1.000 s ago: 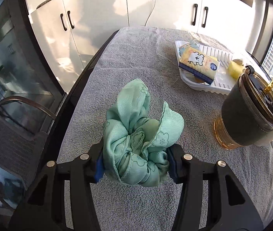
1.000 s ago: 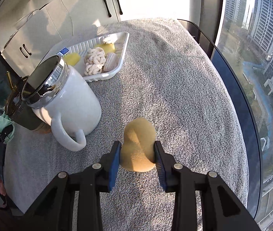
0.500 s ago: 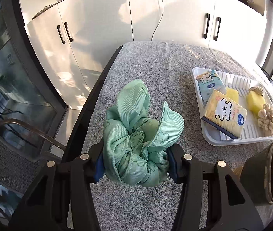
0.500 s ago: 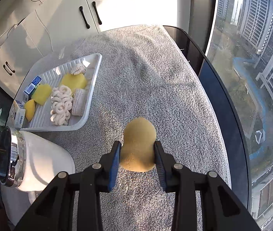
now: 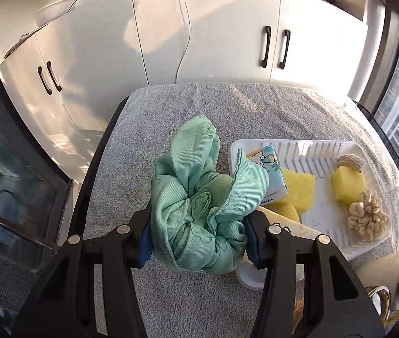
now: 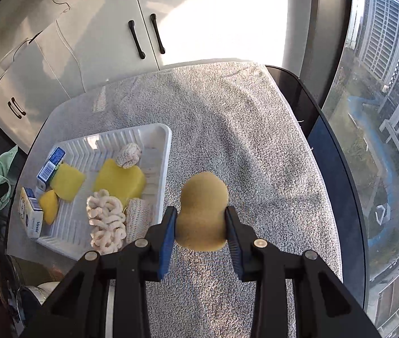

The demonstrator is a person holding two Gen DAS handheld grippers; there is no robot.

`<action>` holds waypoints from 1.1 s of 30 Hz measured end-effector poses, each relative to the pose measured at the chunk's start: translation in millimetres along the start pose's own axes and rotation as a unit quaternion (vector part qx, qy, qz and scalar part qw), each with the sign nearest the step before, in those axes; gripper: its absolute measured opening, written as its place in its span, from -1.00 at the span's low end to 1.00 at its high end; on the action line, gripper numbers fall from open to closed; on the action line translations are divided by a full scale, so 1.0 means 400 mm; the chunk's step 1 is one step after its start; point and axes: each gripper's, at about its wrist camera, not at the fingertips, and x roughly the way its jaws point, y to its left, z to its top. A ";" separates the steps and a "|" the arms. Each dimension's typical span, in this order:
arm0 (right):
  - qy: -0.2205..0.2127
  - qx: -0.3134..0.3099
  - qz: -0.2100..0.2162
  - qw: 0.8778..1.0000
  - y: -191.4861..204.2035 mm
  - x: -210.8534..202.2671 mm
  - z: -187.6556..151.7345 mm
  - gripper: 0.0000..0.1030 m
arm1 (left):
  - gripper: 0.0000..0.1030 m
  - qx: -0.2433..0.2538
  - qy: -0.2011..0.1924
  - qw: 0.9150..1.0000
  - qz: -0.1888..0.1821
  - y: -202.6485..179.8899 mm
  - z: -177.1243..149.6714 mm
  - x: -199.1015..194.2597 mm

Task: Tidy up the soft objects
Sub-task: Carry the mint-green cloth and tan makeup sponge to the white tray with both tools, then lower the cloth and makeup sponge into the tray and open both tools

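I saw white cabinets with black bar handles (image 5: 274, 46) behind the grey terry towel (image 6: 227, 129) covering the table, and high-rise apartment blocks (image 6: 391, 56) through the window.

We count three yellow sponges (image 6: 119, 180), two small tissue packs (image 6: 31, 216), one green cloth (image 5: 199, 214), one white ribbed tray (image 6: 154, 133).

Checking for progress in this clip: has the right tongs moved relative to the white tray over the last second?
Yes. The right tongs, shut on the sponge, have moved forward: the tray now lies close on their left, and the mug has dropped out of view.
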 end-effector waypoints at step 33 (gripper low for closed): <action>0.089 -0.087 0.104 0.987 0.292 0.263 0.193 -0.28 | 0.06 0.184 0.119 0.960 -0.176 -0.290 0.001 0.118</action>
